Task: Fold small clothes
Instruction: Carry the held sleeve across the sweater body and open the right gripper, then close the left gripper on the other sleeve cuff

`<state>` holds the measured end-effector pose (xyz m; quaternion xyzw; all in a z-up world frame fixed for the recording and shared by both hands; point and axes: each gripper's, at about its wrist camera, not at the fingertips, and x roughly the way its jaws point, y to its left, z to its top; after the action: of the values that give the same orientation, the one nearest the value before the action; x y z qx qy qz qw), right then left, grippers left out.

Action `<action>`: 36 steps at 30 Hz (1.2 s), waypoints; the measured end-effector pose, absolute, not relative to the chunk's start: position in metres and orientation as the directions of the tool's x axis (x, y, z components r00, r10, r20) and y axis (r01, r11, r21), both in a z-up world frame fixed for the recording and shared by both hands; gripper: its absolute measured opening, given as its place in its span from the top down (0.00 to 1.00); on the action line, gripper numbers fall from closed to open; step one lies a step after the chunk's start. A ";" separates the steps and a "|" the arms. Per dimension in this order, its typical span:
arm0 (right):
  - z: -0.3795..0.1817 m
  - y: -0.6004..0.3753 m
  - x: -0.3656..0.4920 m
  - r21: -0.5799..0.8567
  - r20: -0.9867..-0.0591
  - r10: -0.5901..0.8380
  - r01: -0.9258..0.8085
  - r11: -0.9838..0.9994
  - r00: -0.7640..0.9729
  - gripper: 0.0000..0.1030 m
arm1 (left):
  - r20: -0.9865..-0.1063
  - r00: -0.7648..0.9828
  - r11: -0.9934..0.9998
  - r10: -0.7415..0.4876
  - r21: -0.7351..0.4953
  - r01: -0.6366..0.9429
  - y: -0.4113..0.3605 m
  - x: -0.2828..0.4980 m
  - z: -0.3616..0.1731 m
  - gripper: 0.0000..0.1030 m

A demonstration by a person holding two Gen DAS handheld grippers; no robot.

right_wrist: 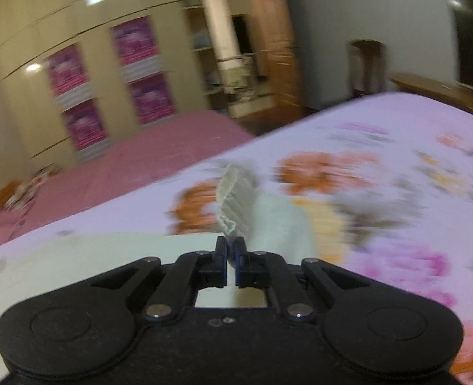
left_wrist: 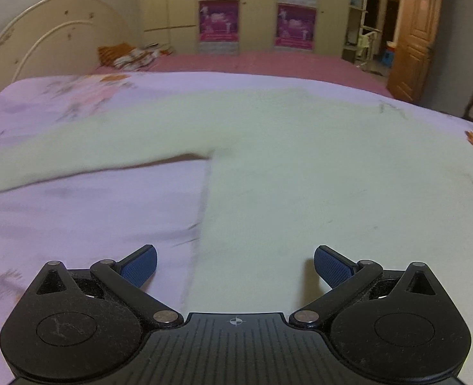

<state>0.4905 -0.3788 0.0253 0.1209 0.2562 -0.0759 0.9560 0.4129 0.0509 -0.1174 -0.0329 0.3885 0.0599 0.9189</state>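
Observation:
A pale cream knitted sweater lies flat on the lilac floral bedsheet, one sleeve stretched out to the left. My left gripper is open and empty, low over the sweater's lower left edge. My right gripper is shut on the ribbed cuff of the other sleeve and holds it lifted above the sheet; the sweater body lies to its left. The right wrist view is motion-blurred.
A pink bed lies beyond the sheet, with a cream headboard and crumpled orange cloth. Wardrobes with pink posters line the far wall. A wooden door stands at right, a chair past the bed edge.

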 end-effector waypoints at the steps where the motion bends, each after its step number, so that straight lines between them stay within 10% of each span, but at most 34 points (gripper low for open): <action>1: 0.025 -0.364 0.495 0.193 -0.508 -0.059 0.180 0.964 0.860 0.95 | -0.716 0.692 0.989 0.090 -0.015 -0.144 0.056 0.409 -0.117 0.00; 17: -0.013 -0.139 0.547 0.214 -0.575 0.278 -0.187 0.959 0.769 0.96 | -0.691 0.713 0.977 0.120 -0.043 -0.207 0.103 0.371 -0.107 0.00; 26: 0.002 -0.148 0.515 0.185 -0.526 0.244 -0.170 0.968 0.815 0.86 | -0.634 0.761 0.957 -0.138 -0.284 -0.063 0.071 0.422 -0.105 0.01; 29: 0.005 -0.193 0.505 0.173 -0.527 0.156 -0.074 0.982 0.835 0.86 | -0.627 0.735 0.943 -0.259 -0.329 0.051 0.027 0.465 -0.108 0.37; 36: -0.001 -0.274 0.484 0.187 -0.547 0.024 0.094 0.978 0.837 0.86 | -0.610 0.642 0.853 -0.464 -0.503 0.139 -0.049 0.552 -0.126 0.40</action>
<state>0.4841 -0.2741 -0.0006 0.1039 0.2853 -0.0184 0.9526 0.5524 -0.0491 -0.1260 -0.2103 0.3867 -0.1711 0.8815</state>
